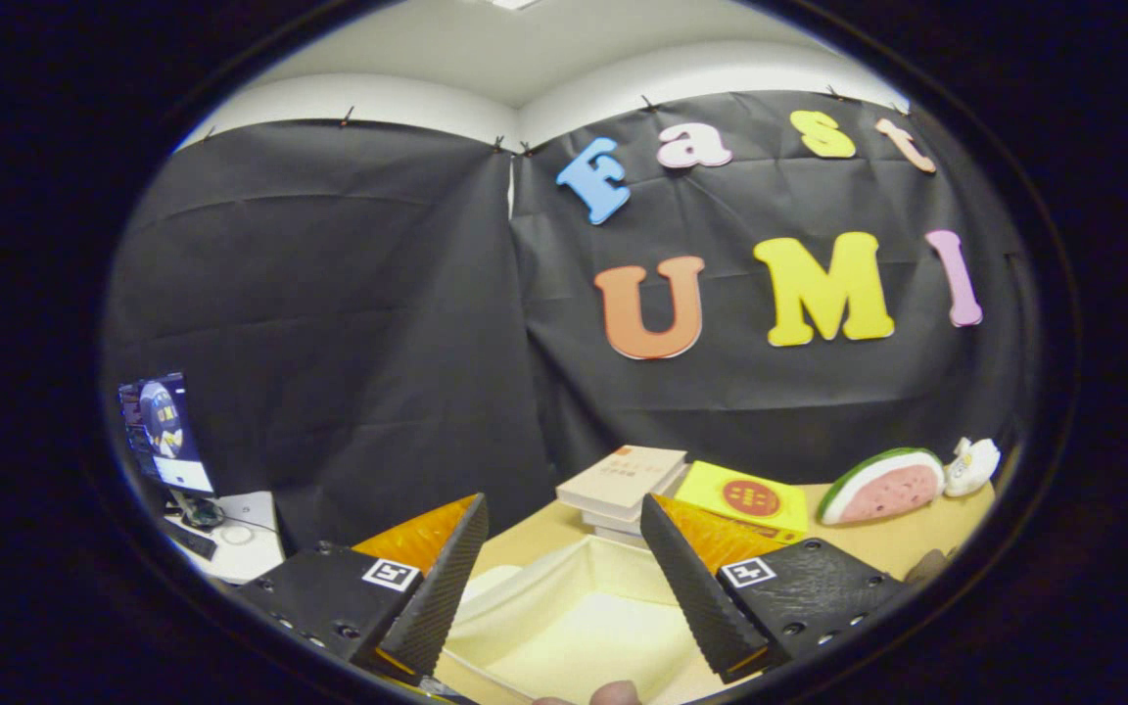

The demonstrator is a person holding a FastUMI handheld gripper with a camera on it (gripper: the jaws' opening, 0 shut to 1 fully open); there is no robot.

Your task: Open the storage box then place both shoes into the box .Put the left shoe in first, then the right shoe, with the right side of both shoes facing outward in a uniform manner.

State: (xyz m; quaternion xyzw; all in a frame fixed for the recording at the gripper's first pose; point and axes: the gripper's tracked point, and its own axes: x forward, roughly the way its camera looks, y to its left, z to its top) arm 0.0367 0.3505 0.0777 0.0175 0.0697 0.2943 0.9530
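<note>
The gripper (564, 568) hangs with its fingers (691, 587) spread wide and holding nothing. Between and just below them lies the storage box (574, 627), pale, its inside bare and no lid visible over it, so it looks already open. A fingertip of a person (615, 693) shows at the box's near rim. No shoe is visible, so fetching the left one seems the step ahead.

The risk I judge from here is taking the wrong shoe first, or setting it in turned the wrong way, since nothing near the box marks the order.

On the bench (916, 539) beyond the box stand a stack of books (623, 480), a yellow book (745, 497), a watermelon-slice toy (882, 485) and a small white figure (970, 462). The books sit close behind the box and could be knocked. Far off to one side, a monitor (164, 436) stands on a white table.
</note>
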